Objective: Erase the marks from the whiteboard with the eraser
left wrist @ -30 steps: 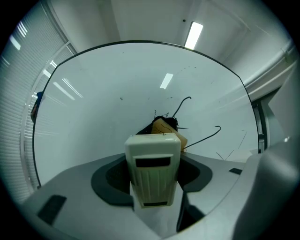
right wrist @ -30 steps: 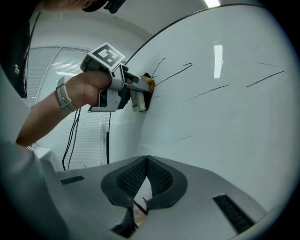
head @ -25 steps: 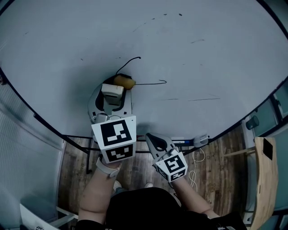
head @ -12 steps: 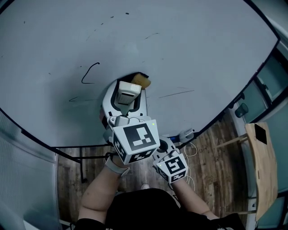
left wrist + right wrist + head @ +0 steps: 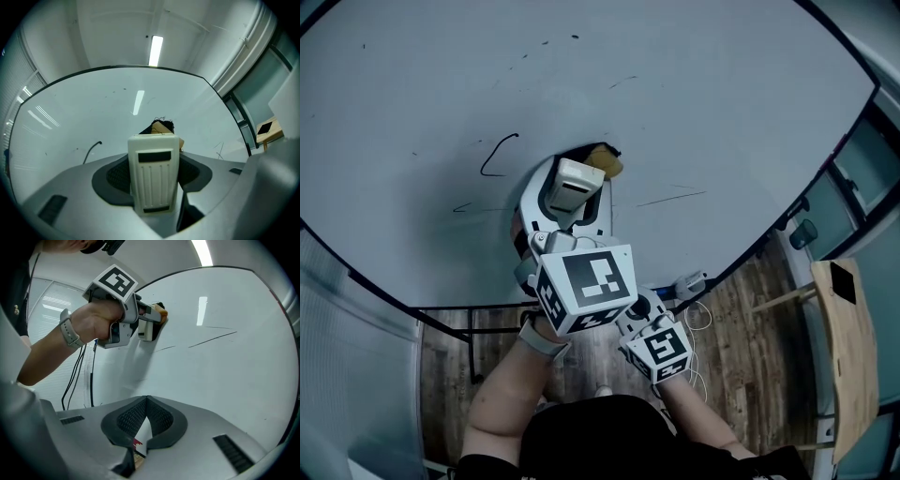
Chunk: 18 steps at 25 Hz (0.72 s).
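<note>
Two thin black strokes are what I judge is left to clear: a hooked black pen stroke (image 5: 495,157) to the left of my eraser and a long faint black line (image 5: 672,199) to its right, plus a few specks higher up the large white whiteboard (image 5: 731,94).

My left hand-held gripper (image 5: 586,173) pinches the small tan block eraser with black felt (image 5: 606,161) and holds it flat to the board between those two marks, felt side facing the board so the pad can rub. The tan back faces me. Its long axis seems to lie across the jaws, sideways along the board, though the white jaw covers much of it.

My right hand-held gripper (image 5: 146,420) hangs low near the board's bottom edge, jaws pressed together on nothing, kept out of the wiping path.
</note>
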Each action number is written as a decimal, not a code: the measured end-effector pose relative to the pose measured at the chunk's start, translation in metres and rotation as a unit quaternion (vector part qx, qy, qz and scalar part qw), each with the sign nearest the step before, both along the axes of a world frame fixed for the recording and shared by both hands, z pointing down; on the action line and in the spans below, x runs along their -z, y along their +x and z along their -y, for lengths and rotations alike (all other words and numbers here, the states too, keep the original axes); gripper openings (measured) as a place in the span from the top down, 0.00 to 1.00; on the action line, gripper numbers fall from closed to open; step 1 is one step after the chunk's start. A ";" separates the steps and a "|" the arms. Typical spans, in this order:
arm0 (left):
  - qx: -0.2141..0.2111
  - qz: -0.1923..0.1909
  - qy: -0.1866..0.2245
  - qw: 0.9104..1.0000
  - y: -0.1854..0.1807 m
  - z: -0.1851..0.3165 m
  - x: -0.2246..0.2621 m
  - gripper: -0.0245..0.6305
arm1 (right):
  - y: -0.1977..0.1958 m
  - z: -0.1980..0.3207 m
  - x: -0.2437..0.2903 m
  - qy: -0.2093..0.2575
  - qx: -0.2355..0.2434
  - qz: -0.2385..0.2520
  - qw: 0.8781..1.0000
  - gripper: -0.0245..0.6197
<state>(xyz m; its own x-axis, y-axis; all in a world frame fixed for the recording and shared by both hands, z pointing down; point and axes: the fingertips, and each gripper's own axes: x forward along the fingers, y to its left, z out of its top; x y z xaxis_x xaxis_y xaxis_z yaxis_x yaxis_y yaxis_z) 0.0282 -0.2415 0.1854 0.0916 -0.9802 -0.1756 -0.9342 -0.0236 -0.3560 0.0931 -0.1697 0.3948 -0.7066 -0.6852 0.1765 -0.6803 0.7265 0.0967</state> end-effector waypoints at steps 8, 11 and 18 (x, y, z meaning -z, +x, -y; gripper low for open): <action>0.029 0.009 0.034 0.999 -0.053 -0.012 0.042 0.55 | -0.045 -0.008 0.008 0.007 0.028 0.002 1.000 0.92; 0.023 0.027 0.041 0.999 -0.061 -0.016 0.047 0.55 | -0.057 -0.010 0.010 0.009 0.031 0.005 0.999 0.92; 0.055 0.005 0.045 0.997 -0.101 -0.024 0.020 0.55 | -0.076 -0.014 0.002 -0.003 0.040 0.002 0.999 0.92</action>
